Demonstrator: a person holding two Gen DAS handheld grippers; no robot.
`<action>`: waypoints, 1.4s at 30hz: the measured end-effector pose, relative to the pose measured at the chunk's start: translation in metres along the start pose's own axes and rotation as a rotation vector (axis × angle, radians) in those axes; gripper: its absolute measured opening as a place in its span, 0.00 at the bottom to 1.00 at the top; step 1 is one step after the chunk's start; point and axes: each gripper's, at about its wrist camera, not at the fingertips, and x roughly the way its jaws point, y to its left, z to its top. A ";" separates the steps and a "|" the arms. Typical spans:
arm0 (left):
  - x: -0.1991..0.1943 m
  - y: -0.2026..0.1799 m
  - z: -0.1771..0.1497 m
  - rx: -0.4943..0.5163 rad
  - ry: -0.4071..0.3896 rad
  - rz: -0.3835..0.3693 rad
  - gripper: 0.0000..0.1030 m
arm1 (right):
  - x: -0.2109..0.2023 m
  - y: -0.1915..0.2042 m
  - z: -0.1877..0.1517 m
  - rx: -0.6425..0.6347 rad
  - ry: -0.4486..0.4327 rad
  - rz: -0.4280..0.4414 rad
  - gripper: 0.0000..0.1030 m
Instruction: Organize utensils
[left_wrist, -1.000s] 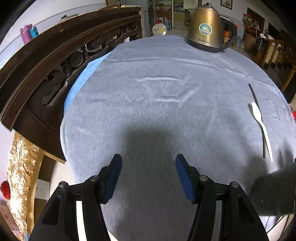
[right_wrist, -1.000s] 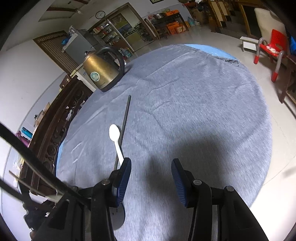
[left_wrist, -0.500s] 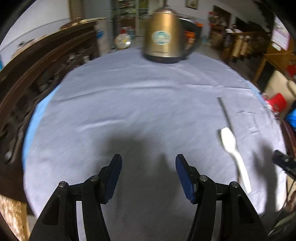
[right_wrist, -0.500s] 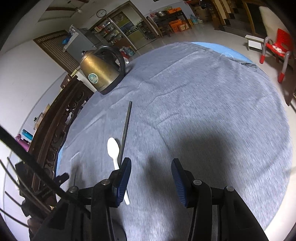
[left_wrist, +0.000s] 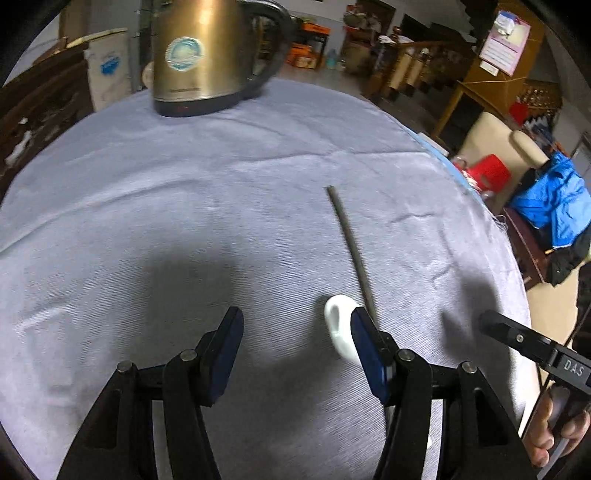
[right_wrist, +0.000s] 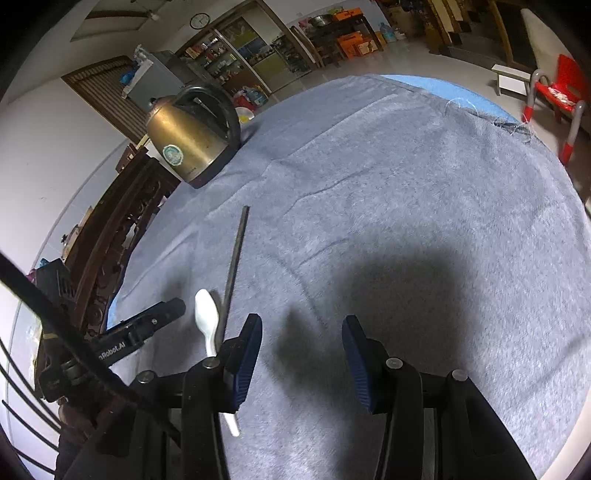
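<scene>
A white plastic spoon (left_wrist: 338, 325) lies on the grey tablecloth (left_wrist: 184, 221), partly behind the right finger of my left gripper (left_wrist: 295, 343), which is open and empty just left of it. A thin dark chopstick (left_wrist: 351, 247) lies beside the spoon, pointing away. In the right wrist view the spoon (right_wrist: 207, 321) and chopstick (right_wrist: 233, 266) lie left of my right gripper (right_wrist: 301, 354), which is open and empty over the cloth. The left gripper's body (right_wrist: 140, 328) shows at the left there.
A brass electric kettle (left_wrist: 199, 55) stands at the far side of the round table, also in the right wrist view (right_wrist: 188, 140). A carved dark wooden bench (right_wrist: 110, 236) runs along the left edge. A red chair (right_wrist: 554, 99) stands on the floor beyond the table.
My left gripper has swung right and forward toward the spoon and chopstick, now right beside the spoon. My right gripper has shifted slightly. Both stay open.
</scene>
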 end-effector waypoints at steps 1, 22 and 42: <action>0.007 -0.002 0.002 0.000 0.009 -0.016 0.59 | 0.001 -0.001 0.002 0.000 0.001 0.000 0.47; 0.002 -0.001 0.007 0.084 -0.053 -0.077 0.05 | 0.058 0.038 0.058 -0.141 0.053 0.021 0.47; -0.024 0.041 0.009 0.029 -0.031 -0.045 0.05 | 0.153 0.127 0.093 -0.421 0.234 -0.294 0.22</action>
